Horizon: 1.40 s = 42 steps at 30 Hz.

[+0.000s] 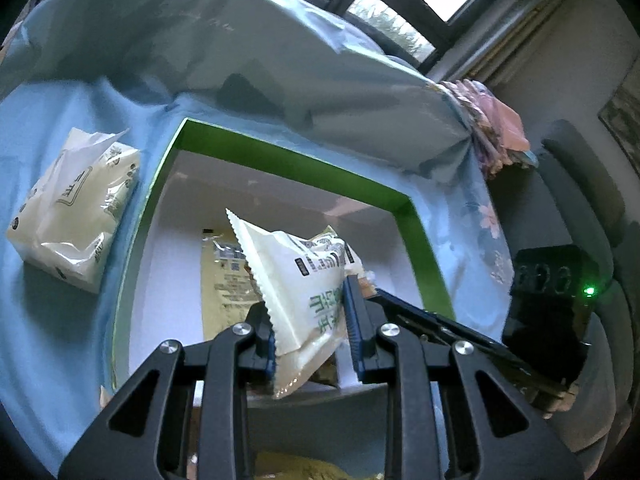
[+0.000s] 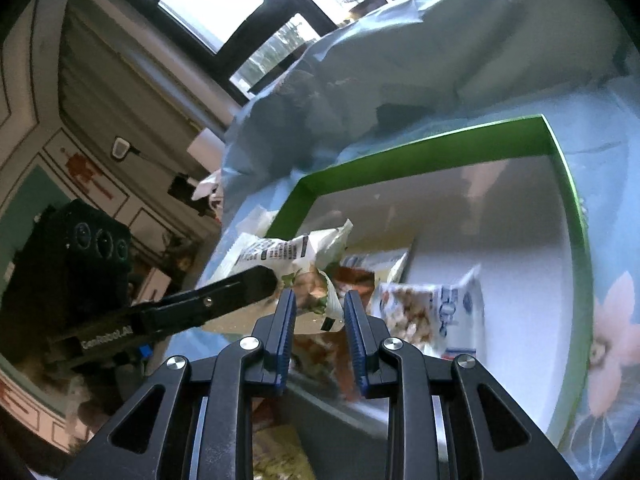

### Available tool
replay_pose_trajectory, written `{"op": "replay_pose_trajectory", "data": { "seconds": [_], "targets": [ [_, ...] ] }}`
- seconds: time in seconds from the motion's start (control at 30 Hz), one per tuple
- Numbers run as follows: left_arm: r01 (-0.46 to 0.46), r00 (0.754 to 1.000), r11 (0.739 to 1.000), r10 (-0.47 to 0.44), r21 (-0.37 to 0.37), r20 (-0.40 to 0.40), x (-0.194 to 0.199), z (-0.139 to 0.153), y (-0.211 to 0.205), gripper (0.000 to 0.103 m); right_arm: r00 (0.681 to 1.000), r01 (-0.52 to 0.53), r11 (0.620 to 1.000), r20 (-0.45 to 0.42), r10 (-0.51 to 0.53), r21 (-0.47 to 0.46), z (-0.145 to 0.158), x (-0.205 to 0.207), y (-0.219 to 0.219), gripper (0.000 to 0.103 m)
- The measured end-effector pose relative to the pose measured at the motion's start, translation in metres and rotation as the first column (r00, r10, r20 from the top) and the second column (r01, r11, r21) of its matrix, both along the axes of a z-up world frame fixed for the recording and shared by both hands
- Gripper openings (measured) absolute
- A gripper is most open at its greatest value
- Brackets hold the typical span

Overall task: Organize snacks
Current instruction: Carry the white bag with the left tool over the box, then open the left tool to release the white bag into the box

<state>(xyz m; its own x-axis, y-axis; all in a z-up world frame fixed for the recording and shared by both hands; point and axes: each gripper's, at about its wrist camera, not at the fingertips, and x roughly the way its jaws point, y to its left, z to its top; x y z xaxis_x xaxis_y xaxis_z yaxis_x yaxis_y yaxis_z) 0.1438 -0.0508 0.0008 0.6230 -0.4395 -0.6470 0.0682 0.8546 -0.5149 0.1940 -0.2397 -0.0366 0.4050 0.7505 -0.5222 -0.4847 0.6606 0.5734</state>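
Note:
A shallow box with a green rim (image 1: 280, 156) and white floor lies on the blue cloth; it also shows in the right wrist view (image 2: 420, 152). My left gripper (image 1: 310, 328) is shut on a white snack packet (image 1: 296, 280) with green print, held above the box's near side. A yellowish packet (image 1: 224, 280) lies flat on the box floor under it. My right gripper (image 2: 318, 320) is open over the box's near edge, with a crumpled packet (image 2: 316, 280) between and beyond its fingers. A blue-and-white nut packet (image 2: 432, 312) appears blurred inside the box. The left gripper (image 2: 256, 280) reaches in from the left.
A white tissue pack (image 1: 76, 208) lies on the cloth left of the box. Rumpled blue bedding (image 1: 240, 56) rises behind the box. A black device with a green light (image 1: 556, 280) is at the right. More packets (image 2: 280, 456) lie below the grippers.

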Motion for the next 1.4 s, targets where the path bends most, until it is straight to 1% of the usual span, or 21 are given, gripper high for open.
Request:
{"op": "replay_pose_trajectory", "data": {
  "seconds": [0.2,0.33,0.47,0.57,0.6,0.63,0.67,0.7,0.77,0.83,0.97,1.03,1.07,1.1,1.13,1.2,1.3,1.4],
  "targets": [
    [-0.04,0.999,0.999,0.04,0.002,-0.029,0.009,-0.009,0.007,0.028,1.0,0.0,0.999,0.001,0.0,-0.051,-0.008,0.01,0.012,0.028],
    [-0.047,0.998,0.999,0.047,-0.001,-0.037,0.01,-0.011,0.007,0.029,1.0,0.001,0.999,-0.009,-0.002,-0.05,-0.01,0.011,0.01,0.028],
    [-0.058,0.998,0.998,0.059,0.016,-0.035,0.01,-0.011,0.006,0.032,1.0,0.004,0.999,-0.006,-0.005,-0.054,-0.009,0.009,0.009,0.028],
    [-0.079,0.996,0.996,0.08,0.045,-0.039,0.011,-0.013,0.007,0.042,1.0,0.008,0.998,-0.004,-0.009,-0.06,-0.007,0.009,0.011,0.028],
    [-0.082,0.995,0.996,0.084,0.045,-0.044,0.011,-0.014,0.008,0.054,1.0,0.009,0.998,0.0,-0.01,-0.063,-0.007,0.008,0.011,0.028],
    [-0.075,0.996,0.997,0.076,0.025,-0.05,0.012,-0.015,0.01,0.059,1.0,0.015,0.998,0.002,-0.015,-0.064,-0.006,0.008,0.011,0.028],
    [-0.069,0.996,0.997,0.07,0.015,-0.051,0.012,-0.015,0.01,0.061,1.0,0.028,0.998,0.006,-0.028,-0.063,-0.005,0.008,0.009,0.028],
    [-0.063,0.997,0.998,0.063,0.013,-0.048,0.011,-0.014,0.008,0.065,0.999,0.037,0.997,0.007,-0.037,-0.061,-0.004,0.008,0.006,0.028],
    [-0.056,0.998,0.998,0.057,0.027,-0.037,0.01,-0.01,0.005,0.071,0.998,0.06,0.997,0.01,-0.059,-0.058,-0.002,0.007,0.001,0.034],
    [-0.048,0.999,0.998,0.048,0.037,-0.02,0.008,-0.005,0.002,0.08,0.996,0.085,0.995,0.009,-0.085,-0.042,0.0,0.007,-0.008,0.045],
    [-0.046,0.999,0.997,0.046,0.063,0.011,0.002,0.005,0.0,0.085,0.994,0.107,0.994,0.021,-0.107,-0.021,0.007,0.003,-0.019,0.047],
    [-0.056,0.998,0.995,0.054,0.08,0.022,-0.001,0.01,0.0,0.094,0.993,0.114,0.993,0.026,-0.114,-0.016,0.01,0.0,-0.023,0.051],
    [-0.067,0.997,0.993,0.064,0.096,0.032,-0.003,0.013,0.0,0.095,0.993,0.116,0.993,0.026,-0.116,-0.015,0.011,-0.001,-0.024,0.053],
    [-0.071,0.997,0.992,0.068,0.105,0.037,-0.005,0.015,0.0,0.096,0.992,0.12,0.993,0.029,-0.12,-0.015,0.013,-0.004,-0.026,0.059],
    [-0.074,0.997,0.991,0.069,0.114,0.039,-0.006,0.017,0.0,0.098,0.992,0.121,0.992,0.035,-0.121,-0.02,0.015,-0.007,-0.027,0.063],
    [-0.084,0.996,0.987,0.079,0.135,0.043,-0.01,0.02,0.0,0.102,0.991,0.123,0.992,0.05,-0.122,-0.028,0.02,-0.011,-0.028,0.063],
    [-0.088,0.995,0.986,0.082,0.143,0.05,-0.015,0.024,-0.002,0.102,0.99,0.126,0.991,0.07,-0.123,-0.04,0.024,-0.018,-0.03,0.064],
    [-0.091,0.995,0.985,0.085,0.149,0.049,-0.021,0.026,-0.002,0.102,0.989,0.135,0.99,0.07,-0.132,-0.039,0.025,-0.019,-0.034,0.07]
  ]
}}
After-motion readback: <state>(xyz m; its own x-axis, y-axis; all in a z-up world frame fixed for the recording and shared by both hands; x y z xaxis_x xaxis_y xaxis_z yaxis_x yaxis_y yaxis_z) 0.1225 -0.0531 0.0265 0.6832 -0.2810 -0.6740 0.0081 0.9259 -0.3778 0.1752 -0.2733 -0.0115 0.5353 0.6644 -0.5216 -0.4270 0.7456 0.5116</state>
